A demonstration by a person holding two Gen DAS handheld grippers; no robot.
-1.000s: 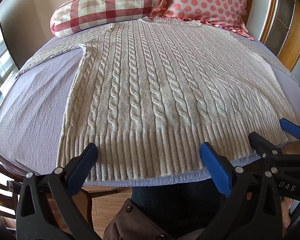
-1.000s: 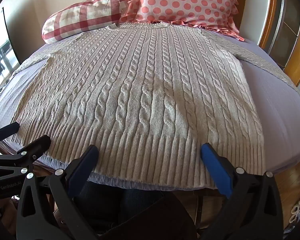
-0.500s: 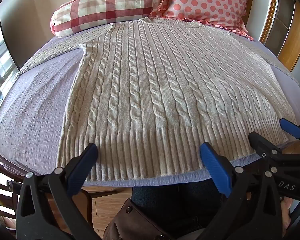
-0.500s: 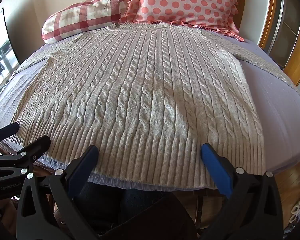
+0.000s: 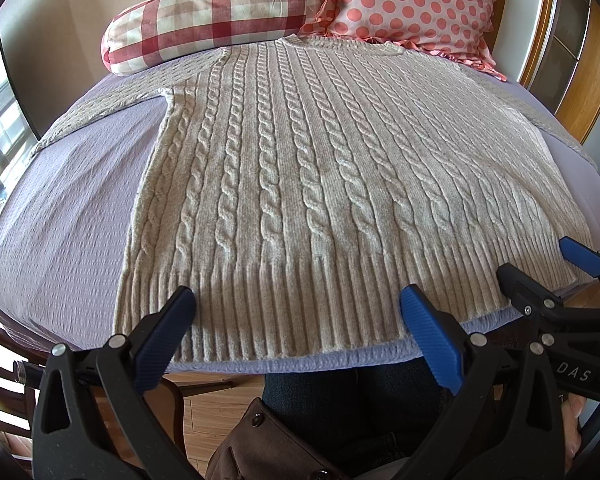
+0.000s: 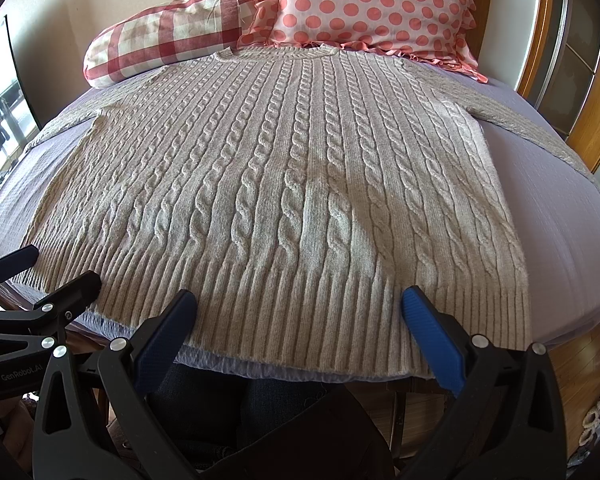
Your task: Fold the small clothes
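A cream cable-knit sweater (image 5: pixel 308 168) lies flat and face up on a lavender-covered surface (image 5: pixel 68 216), its ribbed hem toward me and both sleeves spread sideways. It also fills the right wrist view (image 6: pixel 284 184). My left gripper (image 5: pixel 296 312) is open, just above the hem on its left half, holding nothing. My right gripper (image 6: pixel 300 312) is open above the hem on its right half, holding nothing. The right gripper shows at the right edge of the left wrist view (image 5: pixel 548 276), and the left gripper at the left edge of the right wrist view (image 6: pixel 44 276).
A red checked bolster (image 5: pixel 212 20) and a pink polka-dot pillow (image 5: pixel 416 4) lean at the far edge behind the collar. A wooden frame (image 6: pixel 592 120) stands at the right. The person's legs in dark jeans (image 5: pixel 340 400) are below the near edge.
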